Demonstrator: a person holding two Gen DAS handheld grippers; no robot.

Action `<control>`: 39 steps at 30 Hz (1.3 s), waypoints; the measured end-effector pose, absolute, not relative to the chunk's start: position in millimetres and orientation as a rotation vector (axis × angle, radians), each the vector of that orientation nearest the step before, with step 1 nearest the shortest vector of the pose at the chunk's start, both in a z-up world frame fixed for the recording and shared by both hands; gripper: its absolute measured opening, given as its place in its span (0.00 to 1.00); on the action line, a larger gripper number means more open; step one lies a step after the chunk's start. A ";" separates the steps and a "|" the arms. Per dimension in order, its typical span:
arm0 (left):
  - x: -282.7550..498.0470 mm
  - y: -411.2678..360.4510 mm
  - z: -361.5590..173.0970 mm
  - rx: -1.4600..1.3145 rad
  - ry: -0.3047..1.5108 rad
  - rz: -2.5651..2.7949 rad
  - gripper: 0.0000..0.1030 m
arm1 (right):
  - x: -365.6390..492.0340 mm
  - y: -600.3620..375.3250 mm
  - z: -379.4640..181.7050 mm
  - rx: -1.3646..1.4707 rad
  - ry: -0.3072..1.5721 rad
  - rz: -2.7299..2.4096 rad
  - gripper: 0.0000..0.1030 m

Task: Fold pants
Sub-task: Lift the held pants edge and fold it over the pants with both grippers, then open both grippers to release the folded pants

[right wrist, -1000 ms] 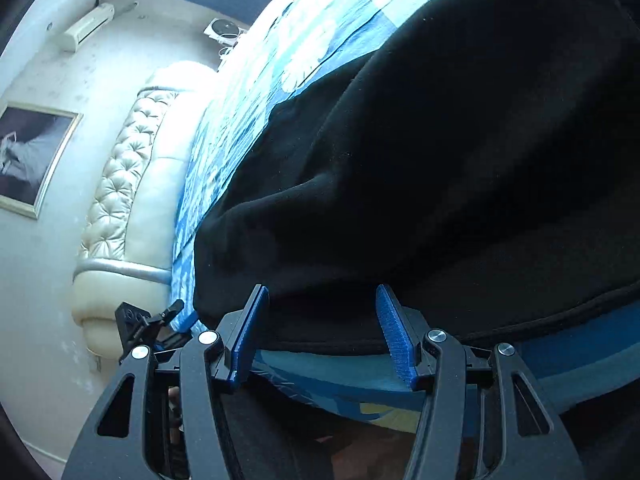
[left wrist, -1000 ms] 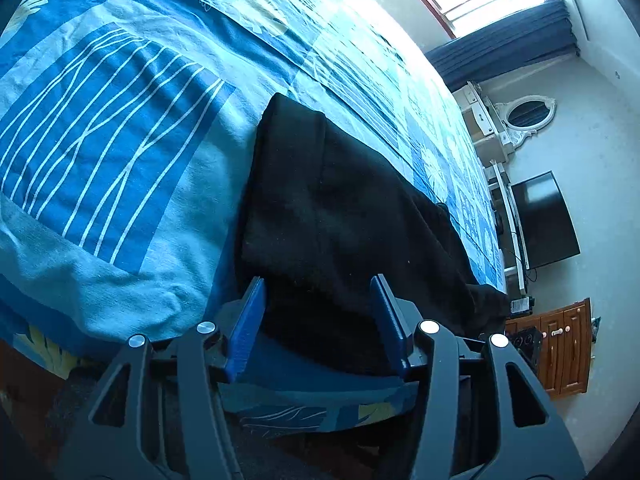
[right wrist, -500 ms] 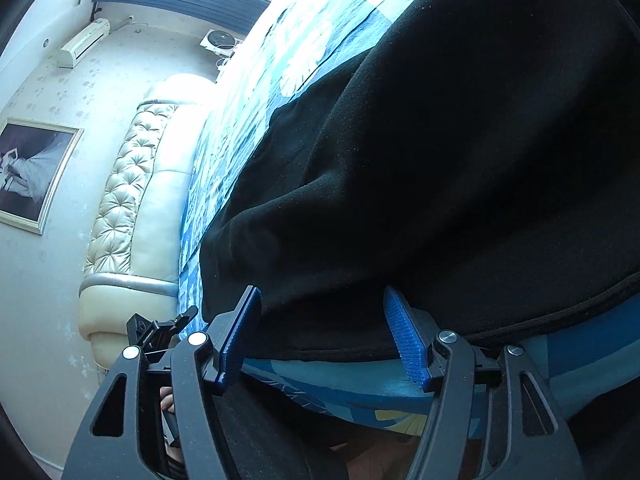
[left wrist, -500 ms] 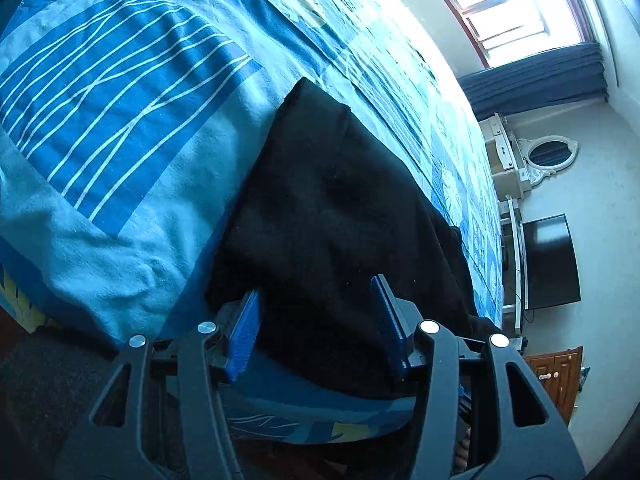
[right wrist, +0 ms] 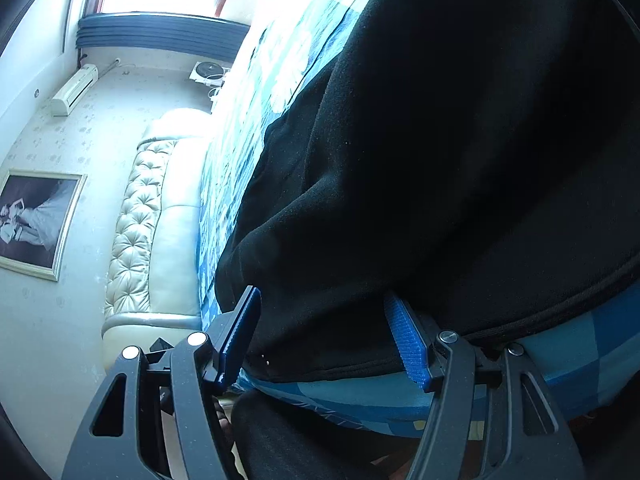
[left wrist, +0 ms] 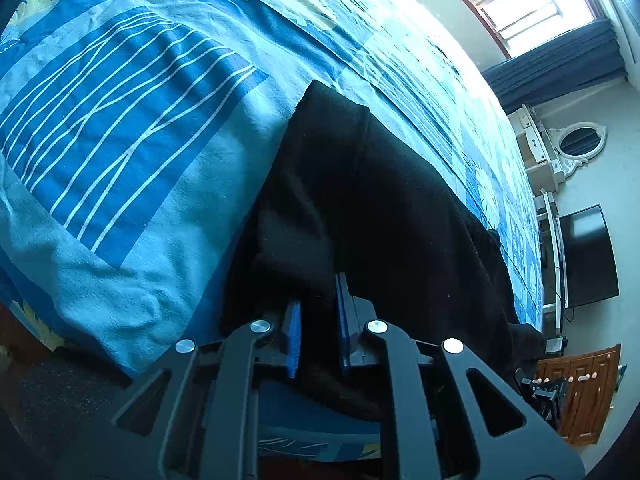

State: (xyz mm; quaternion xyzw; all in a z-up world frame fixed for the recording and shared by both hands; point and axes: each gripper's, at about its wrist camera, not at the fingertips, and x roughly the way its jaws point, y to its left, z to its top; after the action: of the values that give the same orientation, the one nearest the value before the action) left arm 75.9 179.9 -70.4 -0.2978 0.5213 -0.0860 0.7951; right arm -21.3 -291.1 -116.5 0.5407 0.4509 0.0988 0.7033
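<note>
Black pants (left wrist: pixel 380 200) lie along the near edge of a bed with a blue patterned cover (left wrist: pixel 120 140). My left gripper (left wrist: pixel 318 292) is shut on the near edge of the pants at one end, and black cloth is bunched between its blue pads. In the right wrist view the pants (right wrist: pixel 440 160) fill most of the picture. My right gripper (right wrist: pixel 320 296) stands open at their near hem. The cloth lies between its wide-set fingers (right wrist: pixel 404 332), which do not press on it.
The bed cover drops over the edge just under both grippers. A padded headboard (right wrist: pixel 140 220), a framed picture (right wrist: pixel 36 220) and a wall air conditioner (right wrist: pixel 74 90) are at one end. A television (left wrist: pixel 588 256) and a wooden cabinet (left wrist: pixel 580 392) stand at the other.
The left jaws have closed from wide apart onto the edge of the pants. The right jaws have spread a little and the right gripper has rolled slightly.
</note>
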 end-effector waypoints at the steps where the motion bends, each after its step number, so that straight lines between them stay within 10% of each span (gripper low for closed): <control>1: 76.2 179.0 -69.9 -0.631 1.122 -0.185 0.13 | -22.9 -289.3 -116.4 1.205 0.998 0.214 0.62; 5: 76.9 174.3 -67.9 -0.607 1.121 -0.179 0.11 | -19.8 -292.0 -118.3 1.171 0.969 0.177 0.49; 8: 76.4 174.4 -62.1 -0.606 1.116 -0.177 0.10 | -16.5 -298.7 -122.2 1.157 0.975 0.161 0.15; 11: 69.3 180.5 -50.4 -0.633 1.095 -0.182 0.09 | -24.3 -300.3 -109.9 1.154 0.955 0.184 0.10; 30: 34.4 164.3 -42.7 -0.381 1.094 -0.218 0.13 | -50.8 -311.9 -114.9 1.145 1.071 0.224 0.18; 34: 14.0 144.0 -21.3 -0.241 1.033 -0.237 0.26 | -67.5 -348.0 -95.0 1.144 0.999 0.157 0.29; 39: 13.1 107.5 7.3 -0.092 0.880 -0.222 0.68 | -105.9 -447.1 -70.5 1.118 0.799 -0.083 0.40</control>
State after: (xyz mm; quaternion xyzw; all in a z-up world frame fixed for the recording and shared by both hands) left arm 13.1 107.5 7.3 -0.0446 0.4247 -0.1071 0.8979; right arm -105.9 -447.1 -70.5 0.5160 0.3686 -0.0385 0.7723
